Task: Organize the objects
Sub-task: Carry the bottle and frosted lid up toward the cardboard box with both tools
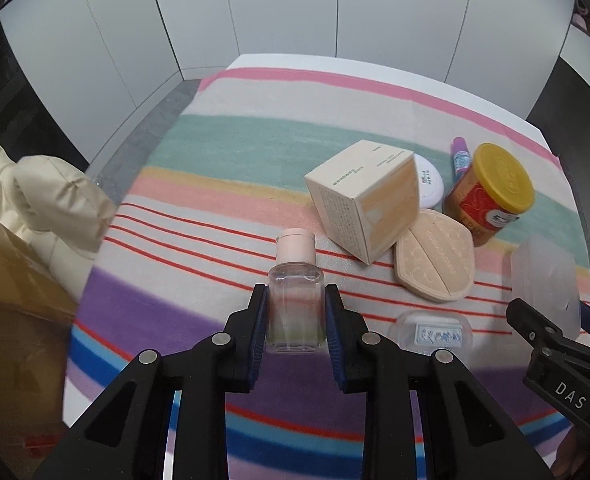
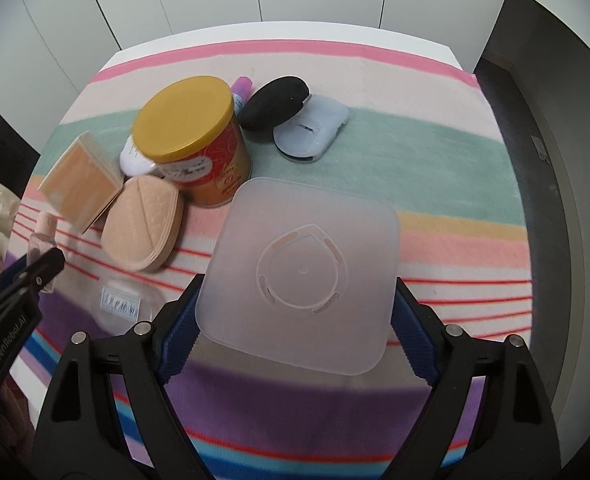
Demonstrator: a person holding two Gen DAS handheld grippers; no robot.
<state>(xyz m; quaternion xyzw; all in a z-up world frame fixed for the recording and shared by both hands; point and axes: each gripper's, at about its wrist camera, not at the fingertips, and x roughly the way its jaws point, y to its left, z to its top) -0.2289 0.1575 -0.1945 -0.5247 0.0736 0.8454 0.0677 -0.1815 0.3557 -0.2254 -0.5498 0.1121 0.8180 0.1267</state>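
**Both claws loaded: bottle in left, frosted lid in right**

Small clear bottle (image 1: 295, 304) with pink cap sits lower centre of the left wrist view, clamped across its flat sides by the left claw (image 1: 295, 332). Pads press on the body below the shoulder, cap clear above. Looks like rigid plastic or glass, nearly empty, so light; smooth walls, so it could slip or pivot if tilted. Mid-body is the right place to hold; the cap is narrower and may pull off.

Right claw (image 2: 295, 312) holds the frosted square lid (image 2: 303, 276), lower centre of the right wrist view, jaws wide and pads on two opposite edges. Thin translucent plastic: light, flexes under squeeze, can pop out if pinched harder. Edge grip is the only option here.

Around, on the striped cloth (image 1: 223, 184) covering the surface:
- cream box (image 1: 365, 204), tipped on an edge, just up-right of the bottle
- beige quilted pad (image 1: 435, 256) touching the box and the yellow-lidded can (image 1: 491, 192)
- white round compact (image 1: 429, 182) wedged behind box and can
- purple-capped tube (image 1: 459, 156) behind the can
- small clear case (image 1: 435, 332) with a printed label, flat, between the two claws
- black pouch (image 2: 275, 102) overlapping a pale blue case (image 2: 313, 130), upper centre of the right wrist view

The cluster is tight, so nudging one piece likely shifts its neighbours. A padded cream sleeve (image 1: 51, 196) sits at the left edge.
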